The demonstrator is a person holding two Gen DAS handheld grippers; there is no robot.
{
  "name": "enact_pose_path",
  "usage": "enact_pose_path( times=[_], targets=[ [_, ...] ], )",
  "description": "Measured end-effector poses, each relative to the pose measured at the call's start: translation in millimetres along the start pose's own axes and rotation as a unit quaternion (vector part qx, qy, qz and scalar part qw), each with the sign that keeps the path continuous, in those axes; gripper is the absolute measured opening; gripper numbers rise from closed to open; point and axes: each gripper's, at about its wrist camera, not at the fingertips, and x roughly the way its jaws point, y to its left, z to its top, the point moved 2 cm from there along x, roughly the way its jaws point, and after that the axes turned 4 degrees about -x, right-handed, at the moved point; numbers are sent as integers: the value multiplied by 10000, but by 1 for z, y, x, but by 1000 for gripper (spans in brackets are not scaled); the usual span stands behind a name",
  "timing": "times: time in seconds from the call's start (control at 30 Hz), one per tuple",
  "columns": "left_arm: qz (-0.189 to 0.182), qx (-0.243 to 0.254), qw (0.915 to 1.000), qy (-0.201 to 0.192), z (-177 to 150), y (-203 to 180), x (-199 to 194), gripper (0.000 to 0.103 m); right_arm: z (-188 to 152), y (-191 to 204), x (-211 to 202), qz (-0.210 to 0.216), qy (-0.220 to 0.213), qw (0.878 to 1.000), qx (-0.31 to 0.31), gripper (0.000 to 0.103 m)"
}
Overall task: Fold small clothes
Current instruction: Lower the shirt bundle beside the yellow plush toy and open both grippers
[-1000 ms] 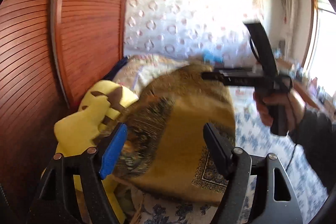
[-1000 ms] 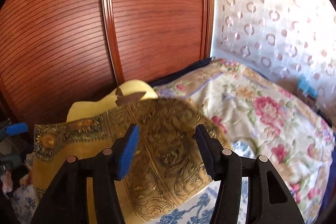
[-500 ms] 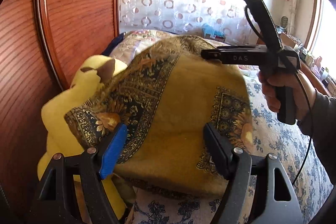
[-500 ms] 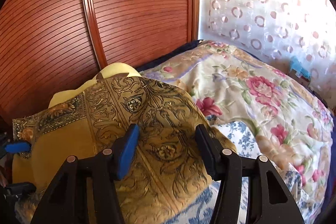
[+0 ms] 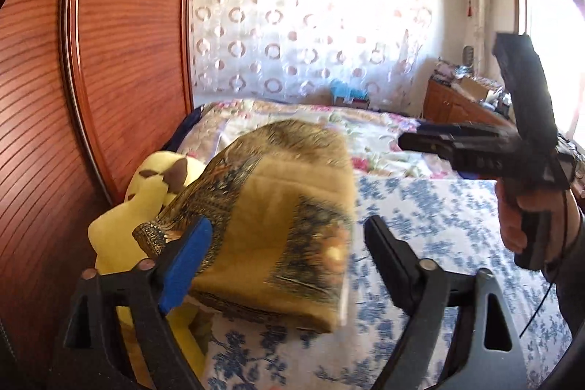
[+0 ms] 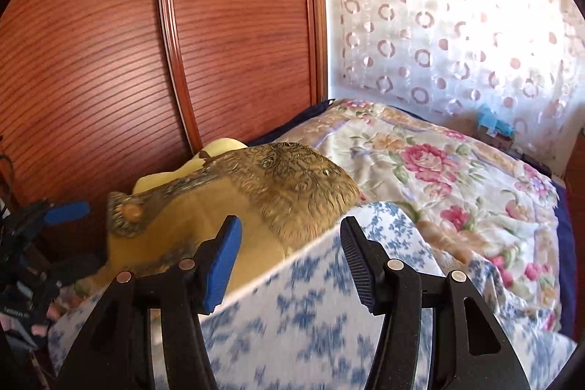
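A folded gold cloth with dark ornate borders lies on the bed, resting against a yellow plush toy; it also shows in the right wrist view. My left gripper is open and empty, just in front of the cloth's near edge. My right gripper is open and empty, held above the blue floral sheet, short of the cloth. The right gripper also shows from the side in the left wrist view, held in a hand, well right of the cloth.
A ribbed wooden headboard stands at the left, behind the plush toy. A floral quilt covers the far bed. A patterned curtain hangs behind. A wooden dresser with clutter stands at the far right.
Both grippers have drawn back from the cloth, which now looks smaller and farther. The right gripper has moved right and lower over the blue sheet. Both stayed open.
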Motion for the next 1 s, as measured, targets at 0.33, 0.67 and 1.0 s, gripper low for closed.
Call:
enact_pose_path(
  times=[0.33, 0.67, 1.0],
  targets=[
    [-239, 278, 9993, -105, -11, -41, -33, 95, -55, 25, -116, -465, -259, 9985, 141, 72],
    [-659, 631, 9958, -30, -36, -99, -54, 95, -121, 48, -213, -1047, -374, 9920, 593, 88],
    [-674, 739, 9950, -60, -37, -147, -72, 95, -151, 56, -300, -1857, -418, 9753, 1122, 88]
  ],
)
